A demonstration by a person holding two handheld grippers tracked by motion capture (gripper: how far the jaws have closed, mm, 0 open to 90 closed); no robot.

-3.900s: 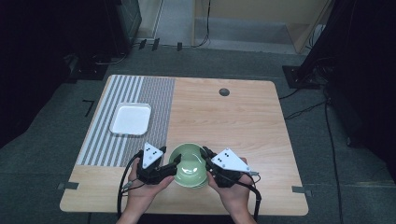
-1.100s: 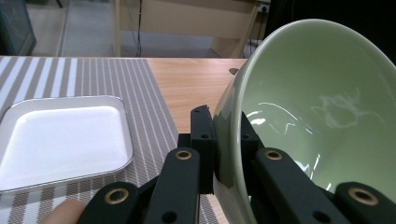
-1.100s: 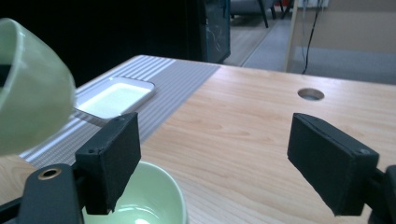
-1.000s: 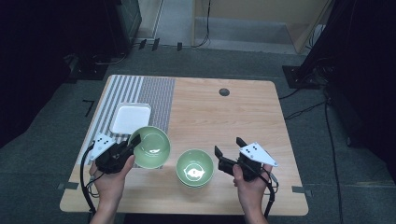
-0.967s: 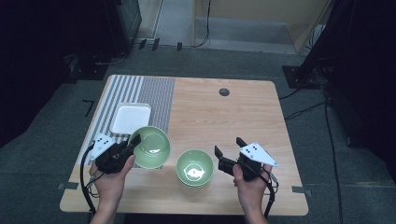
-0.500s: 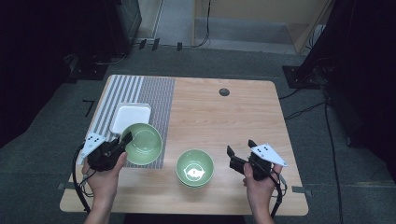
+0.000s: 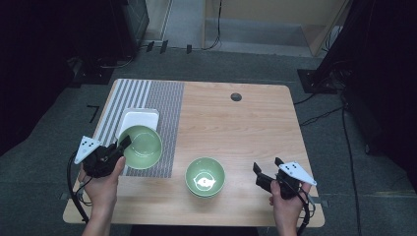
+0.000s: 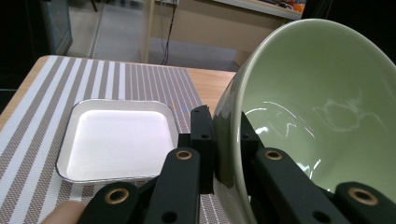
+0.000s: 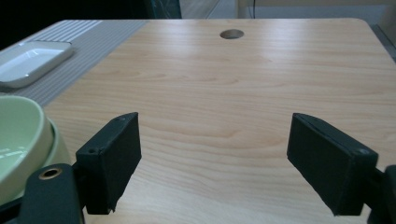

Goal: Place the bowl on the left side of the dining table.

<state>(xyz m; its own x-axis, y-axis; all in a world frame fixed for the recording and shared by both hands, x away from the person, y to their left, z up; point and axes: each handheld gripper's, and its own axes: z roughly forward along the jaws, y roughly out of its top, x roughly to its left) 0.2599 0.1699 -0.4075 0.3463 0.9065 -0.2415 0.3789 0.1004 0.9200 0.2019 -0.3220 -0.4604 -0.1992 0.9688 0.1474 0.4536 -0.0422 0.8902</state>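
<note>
Left gripper view shows the left gripper point(image 8: 224, 154) with jaws pinching the rim wall of a glazed green bowl point(image 8: 308, 121), apparently lifted above the striped mat point(image 7: 162, 105): rigid, slick, breakable, best held at the rim; right gripper point(image 9: 219, 158) jaws spread, empty.

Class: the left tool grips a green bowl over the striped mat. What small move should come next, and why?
Probably lower the bowl onto the white tray. The left tool is clamped on its rim, holding it tilted just beside the tray, while the right tool waits open, away from the stacked bowls.
</note>
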